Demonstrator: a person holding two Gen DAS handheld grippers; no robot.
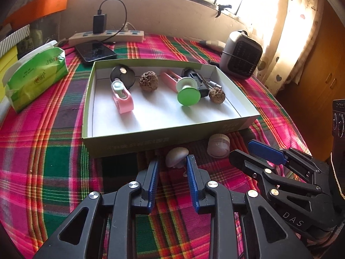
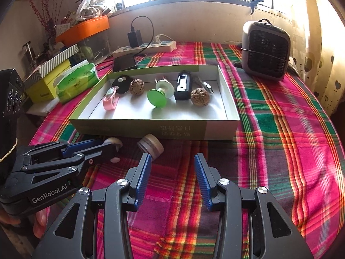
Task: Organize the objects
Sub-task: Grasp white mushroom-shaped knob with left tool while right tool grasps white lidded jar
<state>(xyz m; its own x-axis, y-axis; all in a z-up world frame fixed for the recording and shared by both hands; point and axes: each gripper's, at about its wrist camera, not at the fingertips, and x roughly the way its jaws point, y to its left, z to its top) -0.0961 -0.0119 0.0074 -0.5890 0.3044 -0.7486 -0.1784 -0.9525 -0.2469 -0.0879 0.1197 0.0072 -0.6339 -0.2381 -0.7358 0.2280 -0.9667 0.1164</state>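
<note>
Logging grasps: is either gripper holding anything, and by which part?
Nothing held. Left gripper open before the white mushroom-shaped piece; right gripper open, empty.

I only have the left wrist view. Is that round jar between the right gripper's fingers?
Observer: No. In the right wrist view the jar lies ahead of the right gripper, just off its left fingertip. The gap shows only cloth.
Operator: And the white mushroom piece at my fingers?
Observer: Seen from the side, the mushroom piece sits right at the left gripper fingertips, low by the cloth. I cannot tell whether they touch.
</note>
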